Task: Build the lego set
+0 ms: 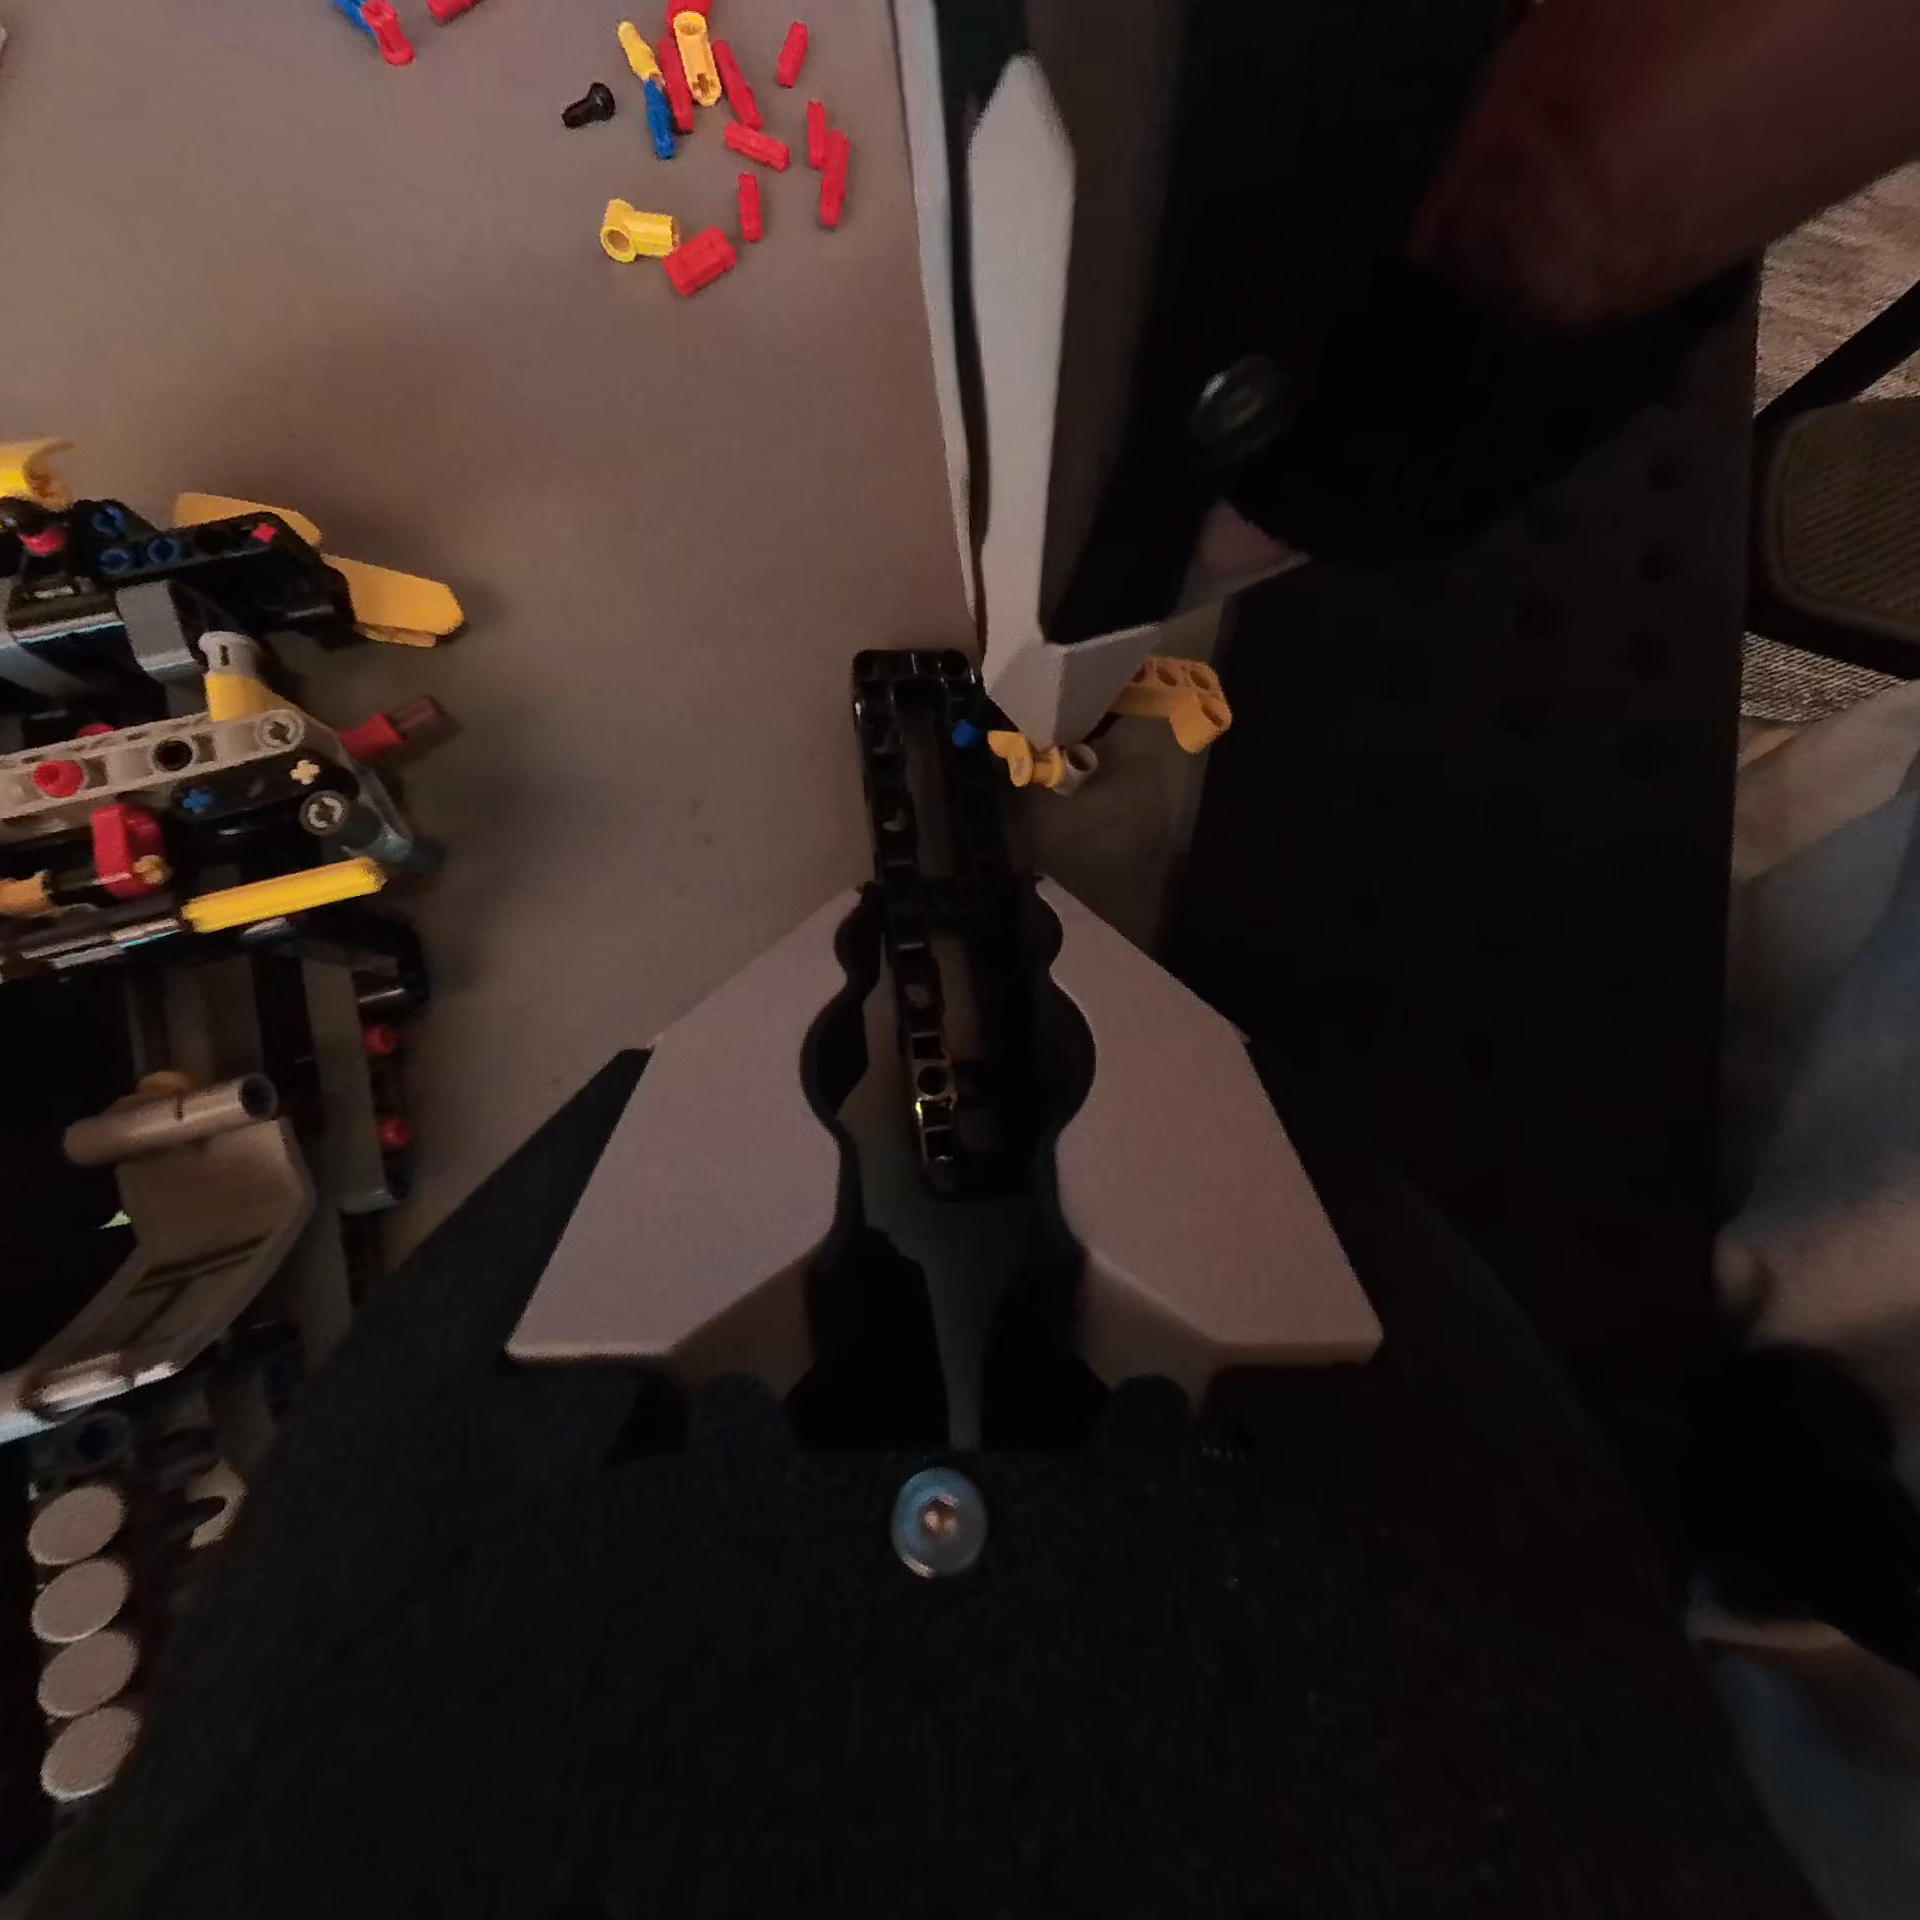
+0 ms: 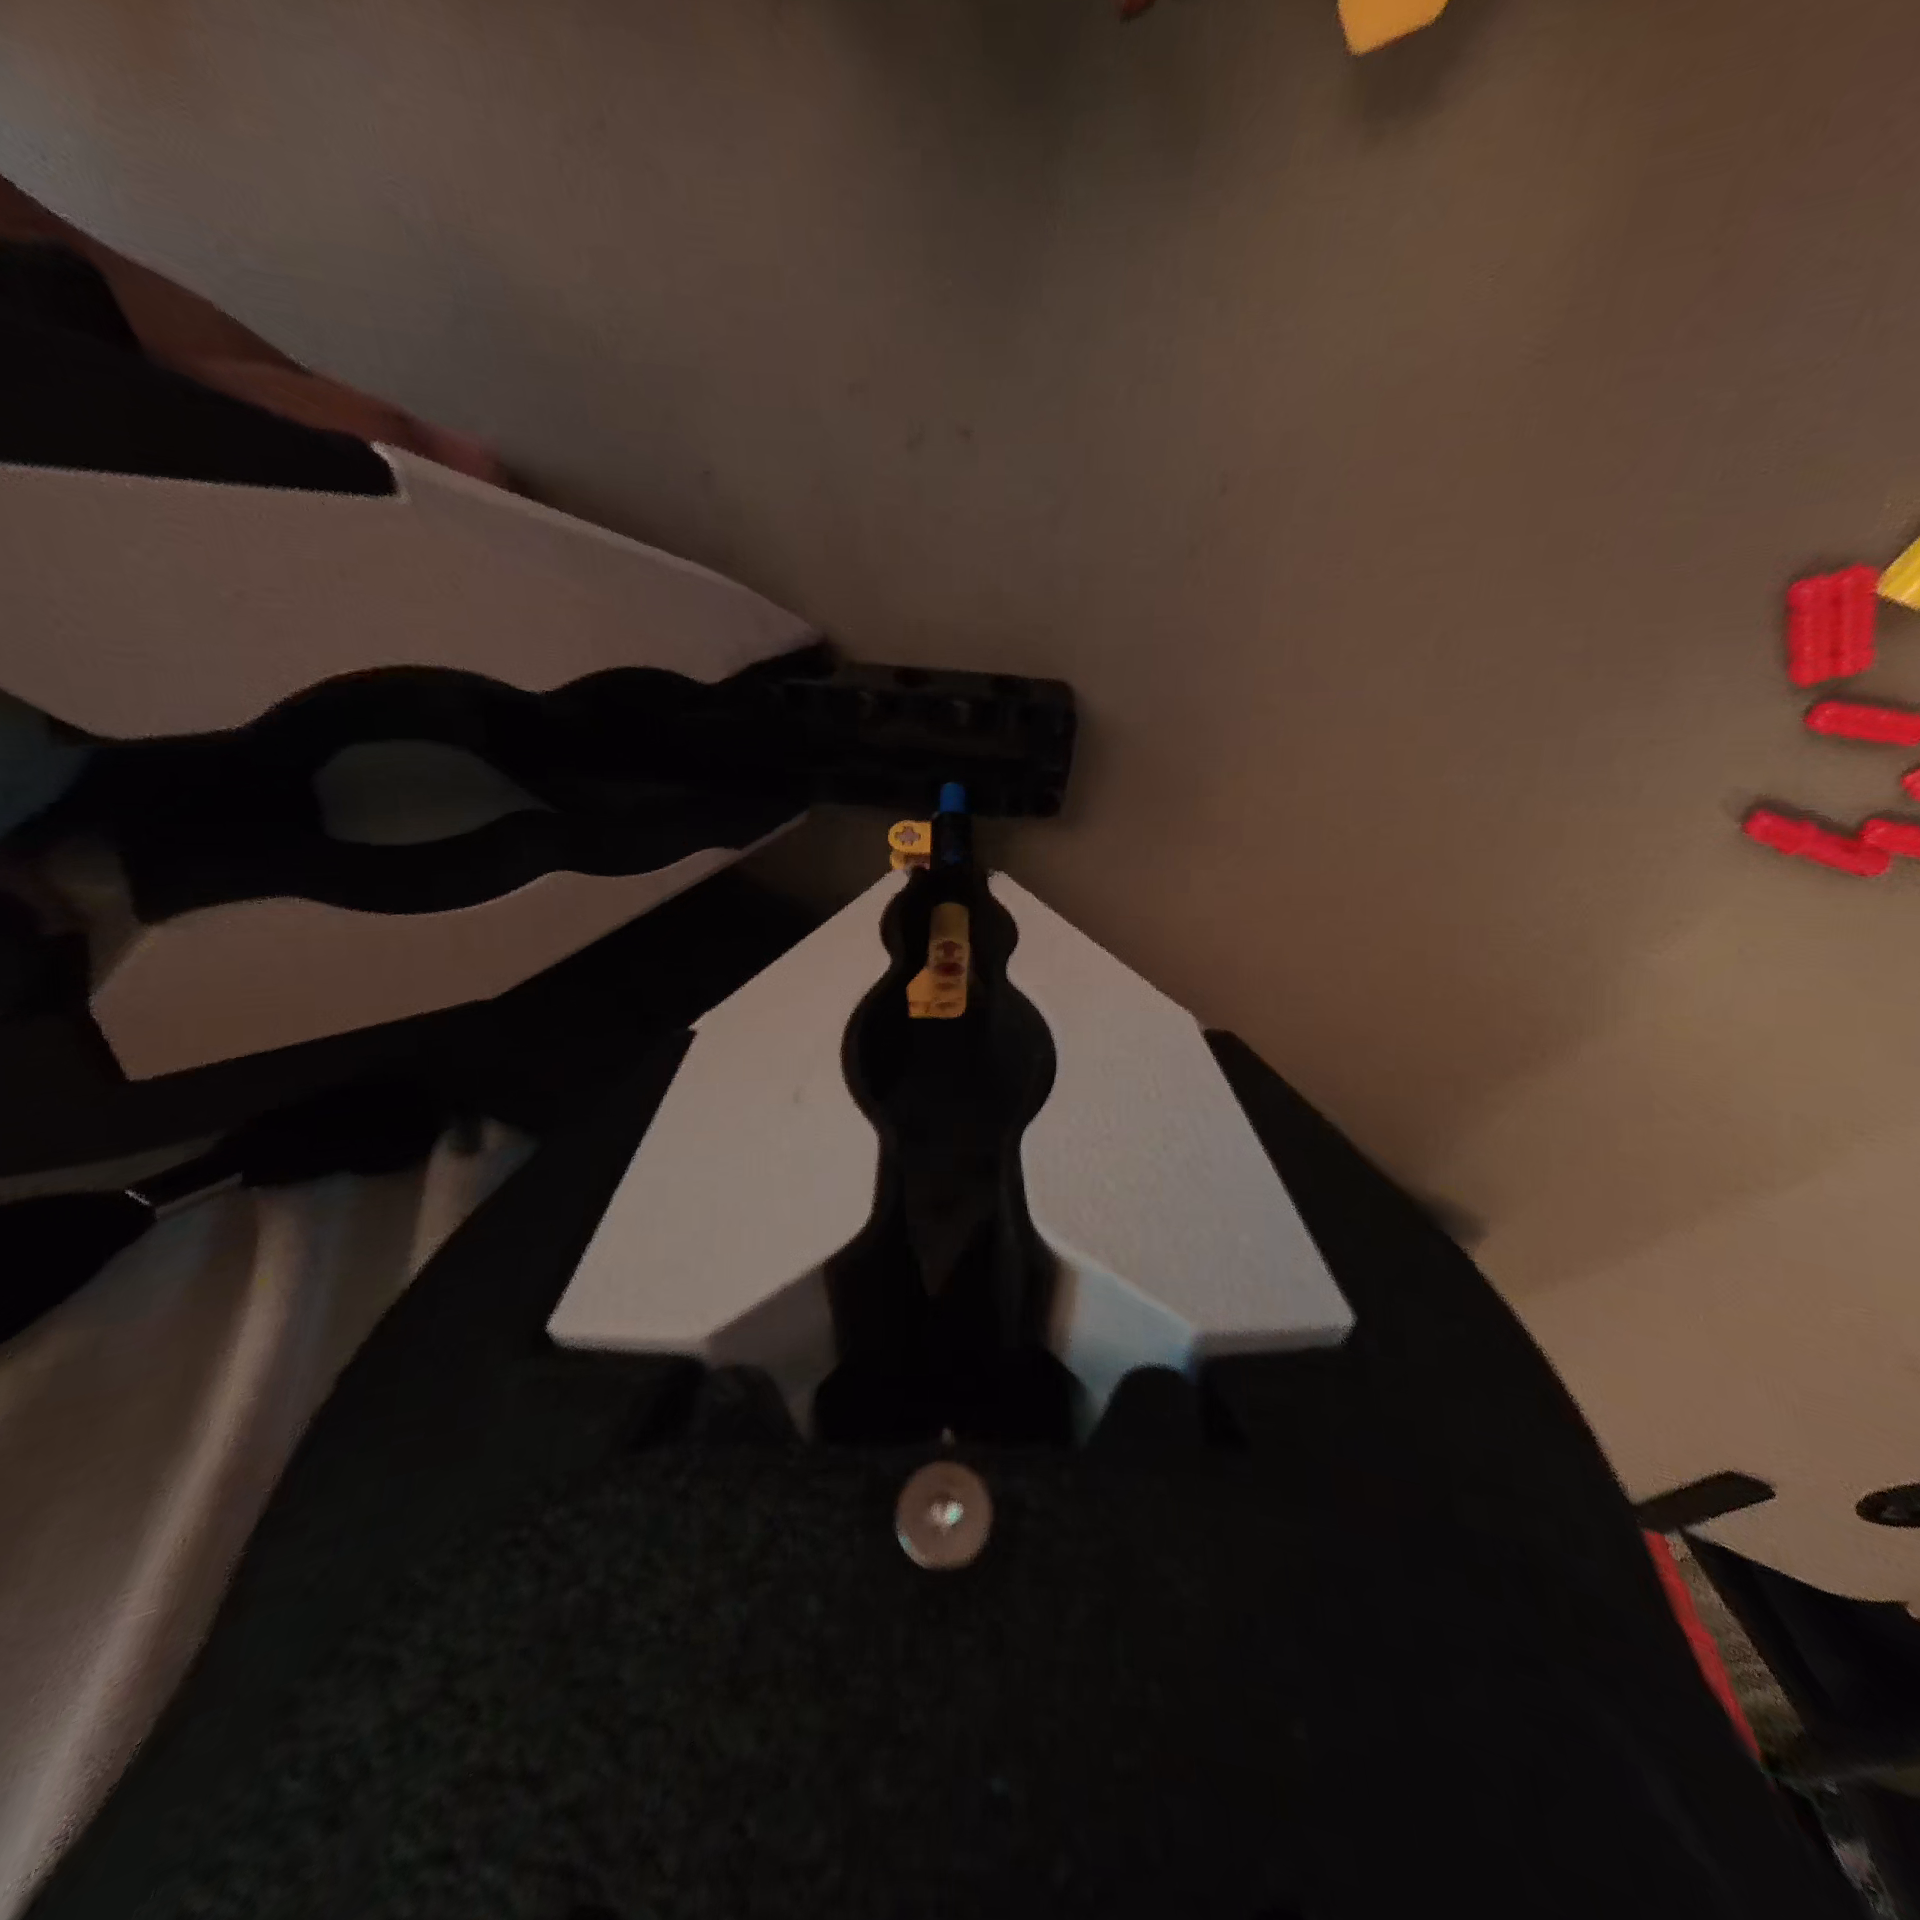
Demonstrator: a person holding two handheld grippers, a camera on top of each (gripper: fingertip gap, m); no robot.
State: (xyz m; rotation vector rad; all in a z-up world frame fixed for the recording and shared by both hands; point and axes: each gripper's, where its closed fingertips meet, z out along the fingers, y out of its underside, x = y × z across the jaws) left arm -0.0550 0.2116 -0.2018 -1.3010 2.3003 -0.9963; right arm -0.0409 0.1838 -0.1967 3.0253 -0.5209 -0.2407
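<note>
My left gripper (image 1: 948, 894) is shut on a long black beam (image 1: 914, 831) that sticks out past its fingertips. The beam also shows in the right wrist view (image 2: 935, 727), held level by the left gripper (image 2: 805, 732) coming in from the left. My right gripper (image 2: 943, 878) is shut on a small yellow connector piece (image 2: 940, 956) with a blue pin (image 2: 951, 800) at its front. The pin's tip touches the side of the black beam. In the left wrist view the right gripper (image 1: 1049, 717) comes down from above, with yellow parts (image 1: 1179, 701) at its tip beside the beam's far end.
A partly built black, grey and yellow model (image 1: 187, 790) stands at the left. Loose red, yellow and blue pins (image 1: 727, 135) lie on the grey table at the top; red pins (image 2: 1839, 717) also lie at the right. A person's hand (image 1: 1662, 145) holds the right gripper.
</note>
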